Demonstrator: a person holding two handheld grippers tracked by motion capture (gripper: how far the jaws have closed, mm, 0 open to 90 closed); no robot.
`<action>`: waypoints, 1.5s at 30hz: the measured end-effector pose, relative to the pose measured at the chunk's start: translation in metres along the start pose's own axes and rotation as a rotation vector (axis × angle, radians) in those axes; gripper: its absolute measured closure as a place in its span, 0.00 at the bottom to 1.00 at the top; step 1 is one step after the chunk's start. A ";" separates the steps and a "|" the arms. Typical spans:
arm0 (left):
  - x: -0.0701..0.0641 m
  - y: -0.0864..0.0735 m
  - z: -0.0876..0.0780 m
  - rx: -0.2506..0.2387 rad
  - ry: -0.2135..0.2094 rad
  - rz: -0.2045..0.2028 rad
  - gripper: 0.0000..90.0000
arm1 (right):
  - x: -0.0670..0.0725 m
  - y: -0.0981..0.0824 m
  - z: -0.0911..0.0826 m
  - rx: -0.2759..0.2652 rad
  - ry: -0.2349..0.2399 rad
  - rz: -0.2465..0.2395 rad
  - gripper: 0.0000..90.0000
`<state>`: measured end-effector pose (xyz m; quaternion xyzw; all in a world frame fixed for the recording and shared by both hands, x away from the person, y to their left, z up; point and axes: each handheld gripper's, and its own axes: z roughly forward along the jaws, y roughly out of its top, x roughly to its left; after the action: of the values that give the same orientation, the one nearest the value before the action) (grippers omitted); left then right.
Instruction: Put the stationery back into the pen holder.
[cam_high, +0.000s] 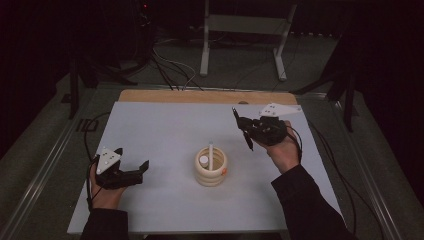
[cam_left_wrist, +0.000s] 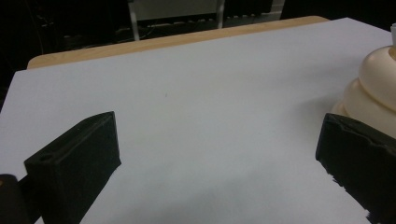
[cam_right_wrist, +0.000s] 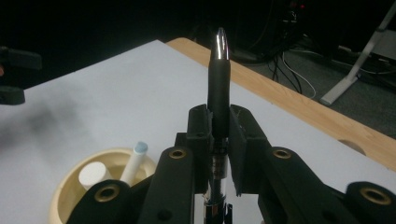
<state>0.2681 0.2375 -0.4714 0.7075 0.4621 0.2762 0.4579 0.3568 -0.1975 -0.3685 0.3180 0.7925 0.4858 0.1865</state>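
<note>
Between the right gripper's (cam_right_wrist: 218, 123) jaws, a slim black pen (cam_right_wrist: 218, 81) with silver tip.

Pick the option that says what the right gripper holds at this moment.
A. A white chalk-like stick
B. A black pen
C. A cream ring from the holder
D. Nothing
B: in the right gripper view the right gripper has its jaws clamped on a black pen with a shiny tip, while the white sticks stand in the cream ringed holder.
</note>
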 end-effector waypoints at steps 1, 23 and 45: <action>0.000 0.000 0.000 -0.001 0.000 0.000 0.00 | 0.001 0.001 0.001 -0.005 0.000 0.002 0.89; 0.001 0.000 0.001 0.000 -0.005 -0.004 0.00 | 0.022 0.017 0.018 -0.046 0.049 -0.013 0.88; 0.001 0.000 0.001 -0.005 -0.010 -0.010 0.00 | 0.047 0.013 0.037 -0.065 0.118 -0.008 0.88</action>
<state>0.2694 0.2383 -0.4719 0.7052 0.4627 0.2715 0.4636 0.3495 -0.1365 -0.3730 0.2795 0.7872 0.5283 0.1517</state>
